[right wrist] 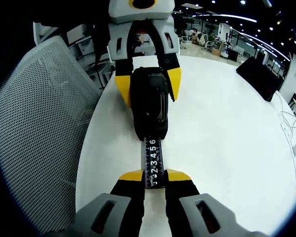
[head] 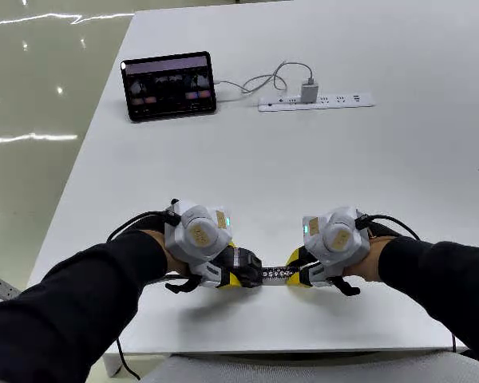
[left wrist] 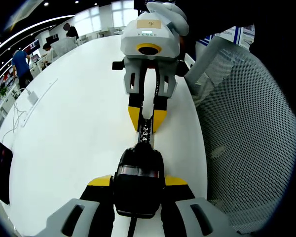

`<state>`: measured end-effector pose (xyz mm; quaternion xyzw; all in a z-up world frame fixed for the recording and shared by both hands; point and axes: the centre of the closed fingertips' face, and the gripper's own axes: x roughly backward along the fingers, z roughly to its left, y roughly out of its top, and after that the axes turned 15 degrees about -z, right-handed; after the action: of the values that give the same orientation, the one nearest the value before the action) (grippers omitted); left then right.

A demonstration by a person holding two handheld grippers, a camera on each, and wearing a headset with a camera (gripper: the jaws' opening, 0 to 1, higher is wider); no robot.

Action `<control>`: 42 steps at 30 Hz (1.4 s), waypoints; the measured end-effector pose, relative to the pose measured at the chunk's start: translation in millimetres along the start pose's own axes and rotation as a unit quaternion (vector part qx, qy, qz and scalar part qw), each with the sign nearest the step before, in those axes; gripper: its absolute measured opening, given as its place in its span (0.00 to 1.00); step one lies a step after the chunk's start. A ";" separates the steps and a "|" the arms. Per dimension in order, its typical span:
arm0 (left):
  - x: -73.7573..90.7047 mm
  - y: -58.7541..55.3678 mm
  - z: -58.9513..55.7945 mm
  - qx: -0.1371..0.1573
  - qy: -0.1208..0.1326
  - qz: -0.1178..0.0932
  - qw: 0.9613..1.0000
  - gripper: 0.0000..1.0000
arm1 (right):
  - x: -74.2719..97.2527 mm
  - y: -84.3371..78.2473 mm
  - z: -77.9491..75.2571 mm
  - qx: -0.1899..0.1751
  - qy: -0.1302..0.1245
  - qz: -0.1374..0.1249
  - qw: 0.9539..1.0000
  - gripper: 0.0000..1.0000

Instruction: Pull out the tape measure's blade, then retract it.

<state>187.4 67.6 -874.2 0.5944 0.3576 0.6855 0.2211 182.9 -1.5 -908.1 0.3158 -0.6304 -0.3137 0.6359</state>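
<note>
Meanwhile, near the desk's (head: 303, 159) front edge, the left gripper (left wrist: 138, 180) clamped the tape measure (right wrist: 149, 101) while the right gripper (right wrist: 154, 176) pinched its short-drawn blade (right wrist: 153, 157).

case (right wrist: 149, 101): black
blade (right wrist: 152, 168): black, white numerals
jaws: black, yellow tips
tabletop (head: 303, 159): white
chair (right wrist: 39, 128): grey mesh
</note>
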 end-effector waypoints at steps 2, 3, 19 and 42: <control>-0.1 -0.2 0.0 -0.001 0.000 0.000 1.000 0.32 | 0.7 -0.5 0.2 0.001 -0.001 0.000 1.000 0.10; -0.2 -0.3 0.1 -0.001 0.000 0.000 1.000 0.32 | 1.1 -0.8 0.2 0.001 -0.001 0.000 1.000 0.10; -0.5 0.1 -0.5 -0.002 -0.002 -0.003 1.000 0.32 | 6.1 -4.7 1.0 -0.001 -0.006 0.001 1.000 0.10; -0.1 0.6 -0.8 -0.005 -0.004 -0.001 1.000 0.32 | 17.4 -11.8 0.8 -0.003 -0.009 0.009 1.000 0.11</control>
<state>186.7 66.9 -873.9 0.5956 0.3536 0.6849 0.2261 182.2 -22.5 -907.0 0.3051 -0.6380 -0.3127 0.6341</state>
